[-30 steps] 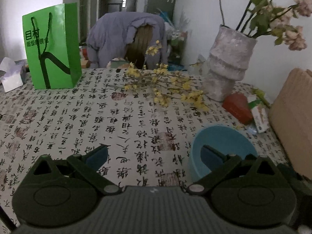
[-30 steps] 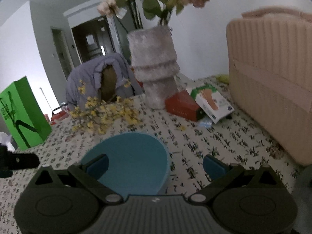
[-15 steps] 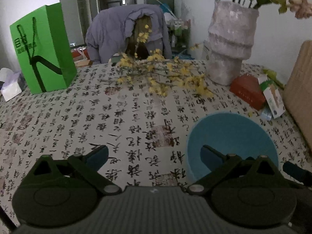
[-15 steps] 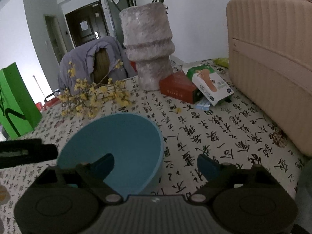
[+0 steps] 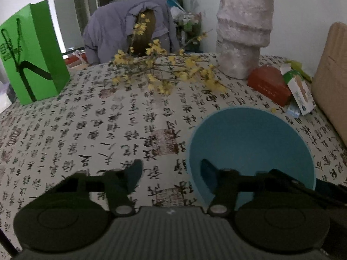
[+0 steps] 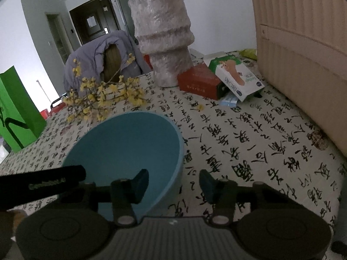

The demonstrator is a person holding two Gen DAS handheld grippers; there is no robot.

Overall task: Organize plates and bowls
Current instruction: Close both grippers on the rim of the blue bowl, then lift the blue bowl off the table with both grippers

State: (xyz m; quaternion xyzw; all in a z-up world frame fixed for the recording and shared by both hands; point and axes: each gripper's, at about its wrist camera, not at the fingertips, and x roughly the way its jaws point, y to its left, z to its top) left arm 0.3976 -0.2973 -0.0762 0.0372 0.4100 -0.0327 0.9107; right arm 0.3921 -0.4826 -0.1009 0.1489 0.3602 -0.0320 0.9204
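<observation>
A light blue bowl (image 5: 249, 143) stands upright on the calligraphy-print tablecloth (image 5: 108, 130). My left gripper (image 5: 171, 172) straddles the bowl's near left rim, one finger inside and one outside. Its jaws are closing, and a gap still shows on both sides of the rim. In the right wrist view the same bowl (image 6: 130, 143) sits at centre left. My right gripper (image 6: 173, 184) straddles its near right rim the same way, jaws closing, pads not touching the wall. The left gripper's black finger (image 6: 43, 182) reaches in from the left edge.
Behind the bowl lie yellow flower sprigs (image 5: 164, 73) and a tall rough grey vase (image 5: 243, 32). A red box (image 6: 199, 82) and a white-green carton (image 6: 236, 78) lie right of the vase. A beige case (image 6: 303, 54) stands far right, a green paper bag (image 5: 32, 54) far left.
Both grippers have sunk toward the bowl and narrowed their jaws from wide open. Each now has the bowl's rim between its fingers. The bowl has not moved.
</observation>
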